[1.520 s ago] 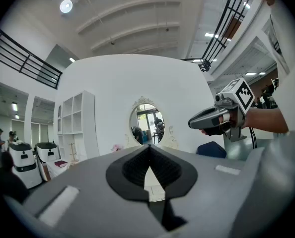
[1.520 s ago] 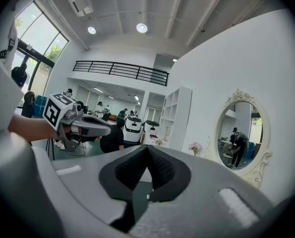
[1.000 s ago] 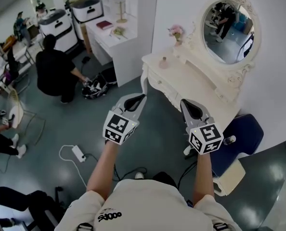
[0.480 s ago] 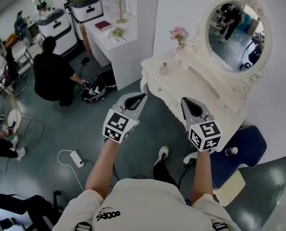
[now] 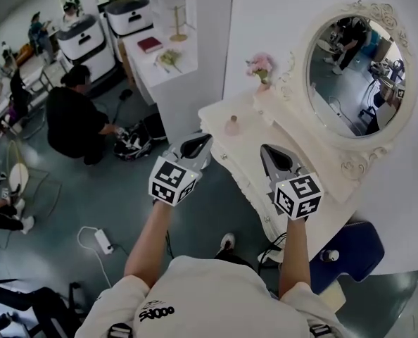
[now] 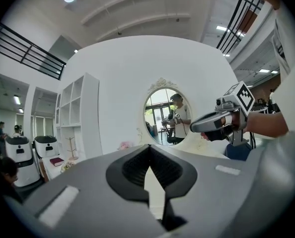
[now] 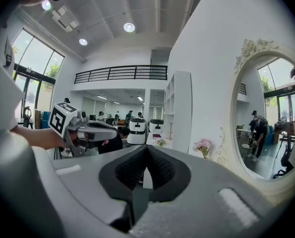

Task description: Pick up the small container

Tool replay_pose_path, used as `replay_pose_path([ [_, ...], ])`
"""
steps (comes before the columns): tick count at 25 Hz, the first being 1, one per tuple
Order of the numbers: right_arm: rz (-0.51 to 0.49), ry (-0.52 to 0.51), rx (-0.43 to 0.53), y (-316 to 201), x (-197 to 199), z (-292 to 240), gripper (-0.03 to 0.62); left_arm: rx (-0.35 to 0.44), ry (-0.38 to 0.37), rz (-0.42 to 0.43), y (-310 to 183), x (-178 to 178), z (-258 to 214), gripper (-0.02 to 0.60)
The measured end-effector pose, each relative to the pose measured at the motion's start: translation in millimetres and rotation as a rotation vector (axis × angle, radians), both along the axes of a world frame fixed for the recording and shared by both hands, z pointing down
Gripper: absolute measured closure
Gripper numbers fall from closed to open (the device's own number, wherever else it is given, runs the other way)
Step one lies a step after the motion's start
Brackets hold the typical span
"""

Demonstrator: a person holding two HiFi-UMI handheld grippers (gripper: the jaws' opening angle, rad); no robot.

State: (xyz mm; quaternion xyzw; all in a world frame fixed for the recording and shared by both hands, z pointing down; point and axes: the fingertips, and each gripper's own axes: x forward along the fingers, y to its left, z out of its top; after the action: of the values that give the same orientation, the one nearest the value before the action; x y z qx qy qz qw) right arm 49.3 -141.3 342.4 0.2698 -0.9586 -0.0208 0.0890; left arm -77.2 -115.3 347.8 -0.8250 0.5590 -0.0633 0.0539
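Jaws clenched on nothing, both left gripper [image 5: 206,141] and right gripper [image 5: 266,150]; hover over vanity's [image 5: 265,129] near edge, small container [image 5: 231,126] just beyond, left of mirror [image 5: 360,72].

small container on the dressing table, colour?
Pale pink; the small container shows best in the head view.

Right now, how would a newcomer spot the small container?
Find the white vanity under the oval mirror. Near the top's far end in the head view stands the container, small and pale pink. Unlike the pink flowers back by the wall, it is low and stands alone on the open top.
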Motion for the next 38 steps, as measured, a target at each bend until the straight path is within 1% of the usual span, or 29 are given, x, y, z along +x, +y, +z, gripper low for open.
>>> replay_pose_path([
  [4, -0.032, 0.005, -0.012, -44, 6, 0, 0.592, -0.017, 0.007, -0.026, -45, 5, 3, 0.565],
  [10, -0.057, 0.028, -0.037, -96, 9, 11, 0.592, -0.058, 0.047, -0.04, -94, 10, 14, 0.565],
  [15, -0.032, 0.036, -0.061, -123, 7, 21, 0.592, -0.095, 0.054, -0.045, -123, 1, 30, 0.565],
  [20, 0.023, 0.04, -0.091, -151, -7, 40, 0.591, -0.145, 0.046, -0.03, -158, -17, 61, 0.565],
  [24, 0.087, 0.07, -0.103, -172, -23, 59, 0.591, -0.182, 0.063, 0.028, -192, -31, 87, 0.552],
  [27, 0.142, 0.087, -0.126, -185, -34, 73, 0.591, -0.213, 0.057, 0.089, -219, -40, 107, 0.526],
  [30, 0.2, 0.08, -0.159, -202, -41, 86, 0.591, -0.254, 0.053, 0.145, -245, -48, 130, 0.497],
  [34, 0.28, 0.065, -0.206, -223, -46, 102, 0.591, -0.333, 0.076, 0.229, -272, -49, 163, 0.466],
  [38, 0.344, 0.086, -0.234, -241, -47, 119, 0.591, -0.391, 0.08, 0.277, -298, -48, 195, 0.443],
])
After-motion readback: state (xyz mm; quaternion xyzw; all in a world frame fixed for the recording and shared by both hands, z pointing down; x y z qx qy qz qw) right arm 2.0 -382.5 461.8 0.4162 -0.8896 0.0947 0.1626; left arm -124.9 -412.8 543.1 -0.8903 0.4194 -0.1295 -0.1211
